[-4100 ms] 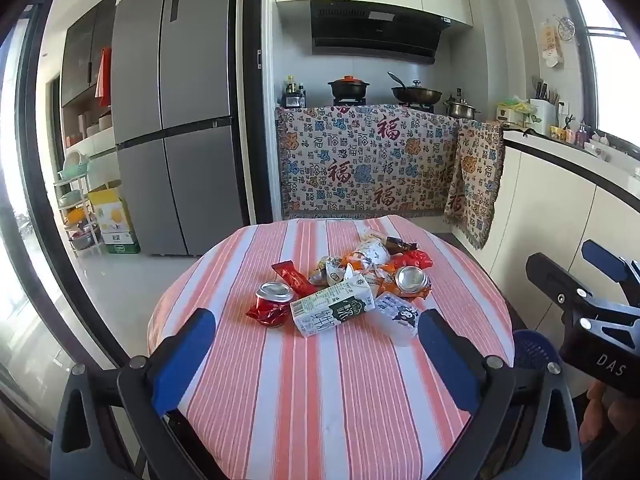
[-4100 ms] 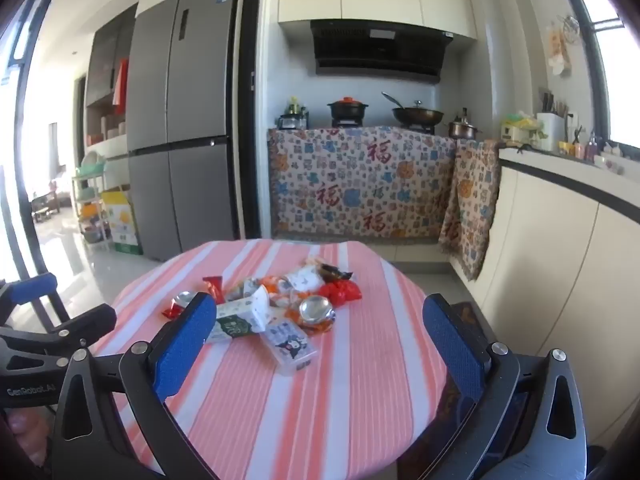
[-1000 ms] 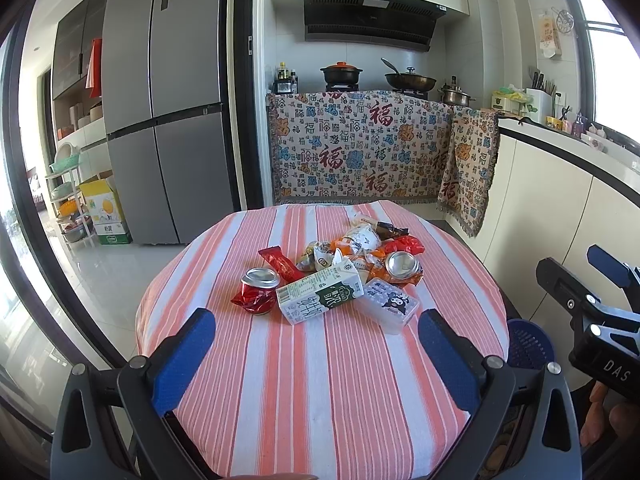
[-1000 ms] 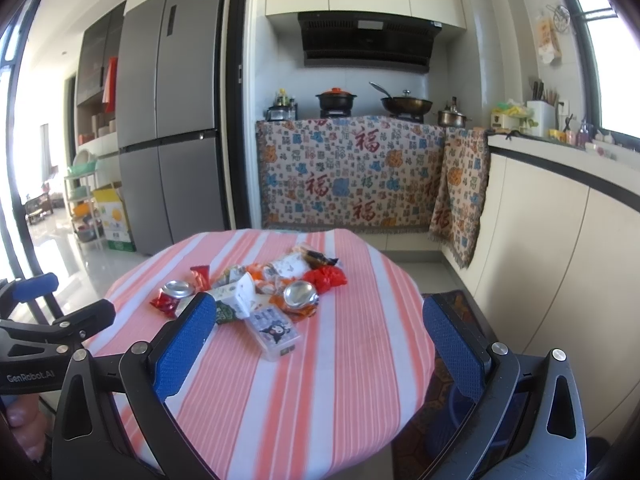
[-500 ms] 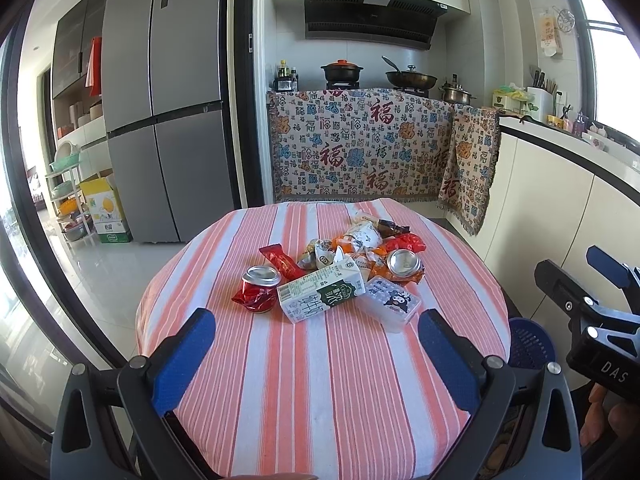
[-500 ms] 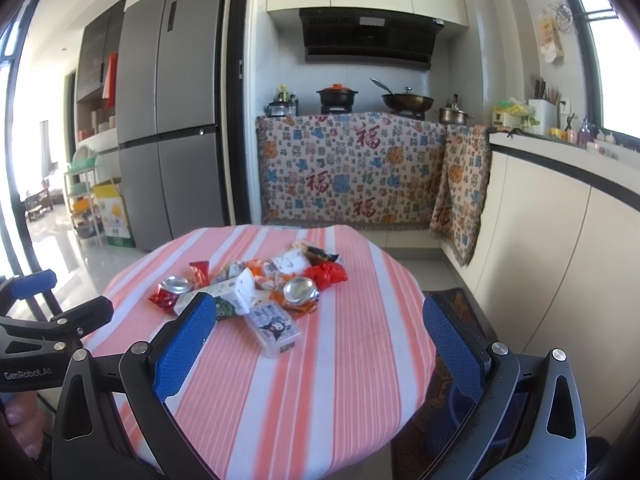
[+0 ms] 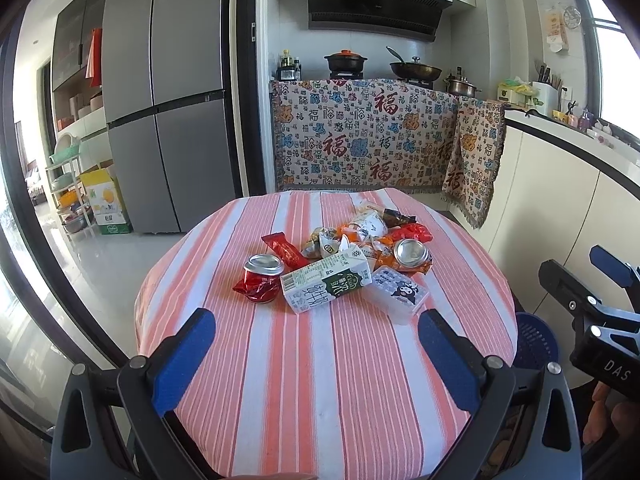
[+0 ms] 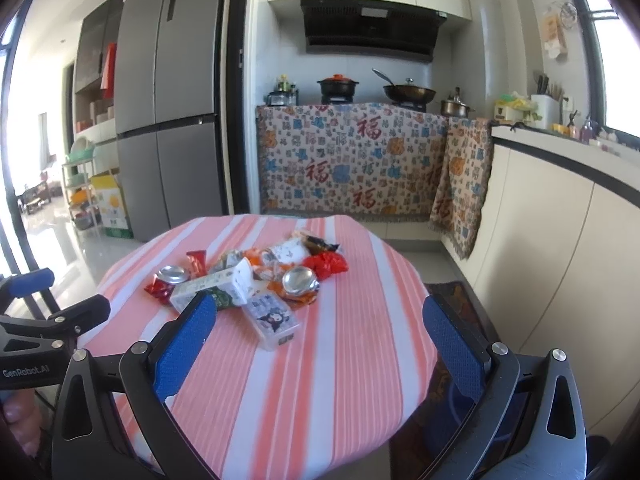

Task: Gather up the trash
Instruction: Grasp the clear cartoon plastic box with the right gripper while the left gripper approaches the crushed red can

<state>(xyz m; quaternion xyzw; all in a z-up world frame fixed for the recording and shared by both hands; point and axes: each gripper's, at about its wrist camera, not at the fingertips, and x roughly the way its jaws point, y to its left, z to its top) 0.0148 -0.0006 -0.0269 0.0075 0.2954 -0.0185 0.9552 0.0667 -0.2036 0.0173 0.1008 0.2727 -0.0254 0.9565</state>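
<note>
A heap of trash lies mid-table on the red-and-white striped cloth (image 7: 320, 380): a crushed red can (image 7: 260, 278), a green-and-white milk carton (image 7: 326, 286), a clear plastic box with a cartoon label (image 7: 400, 294), a second crushed can (image 7: 410, 252), a red wrapper (image 7: 284, 250) and several more wrappers. The heap also shows in the right wrist view, with the carton (image 8: 216, 286) and the box (image 8: 272, 320). My left gripper (image 7: 316, 360) is open and empty, short of the heap. My right gripper (image 8: 320, 344) is open and empty, near the table's right front.
A blue perforated bin (image 7: 534, 340) stands on the floor right of the table. A grey fridge (image 7: 160, 100) is at back left. A patterned cloth (image 7: 360, 140) hangs over the stove counter. White cabinets (image 8: 560, 260) run along the right.
The table and the heap have risen slightly in both views and look a little nearer. Both grippers stay open and empty. Nothing on the table has moved.
</note>
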